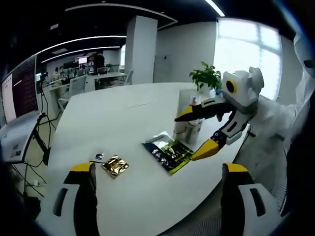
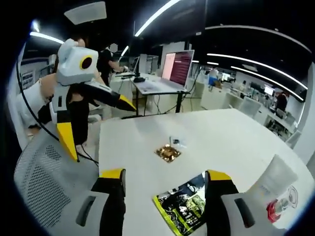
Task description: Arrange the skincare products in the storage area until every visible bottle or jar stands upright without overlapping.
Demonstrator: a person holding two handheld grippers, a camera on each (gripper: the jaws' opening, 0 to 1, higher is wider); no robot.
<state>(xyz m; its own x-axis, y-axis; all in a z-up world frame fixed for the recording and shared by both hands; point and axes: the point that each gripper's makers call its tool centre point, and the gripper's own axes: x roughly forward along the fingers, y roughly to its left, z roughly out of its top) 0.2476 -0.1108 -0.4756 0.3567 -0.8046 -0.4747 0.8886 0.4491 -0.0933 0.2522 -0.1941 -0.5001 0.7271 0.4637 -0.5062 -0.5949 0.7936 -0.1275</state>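
Left gripper view, left gripper (image 1: 157, 184): jaws spread wide above the near edge of the white table (image 1: 128, 118), holding nothing.
Left gripper view, right gripper (image 1: 204, 132): comes in from the right with jaws parted, its yellow tips on either side of the pale bottles (image 1: 189, 129), not closed on them.
Left gripper view, table top: a gold foil packet (image 1: 115, 165) lies near a small dark sachet (image 1: 99, 157); a green-black pouch (image 1: 169, 152) lies flat just beside the bottles; a potted plant (image 1: 206, 77) stands behind.
Right gripper view, right gripper (image 2: 165, 194): jaws open and empty over the pouch (image 2: 184, 206).
Right gripper view, bottles (image 2: 275, 189): at the right edge, upright as far as I can tell.
Right gripper view, left gripper (image 2: 96, 120): jaws apart, off the table's left side above a mesh chair (image 2: 44, 182).
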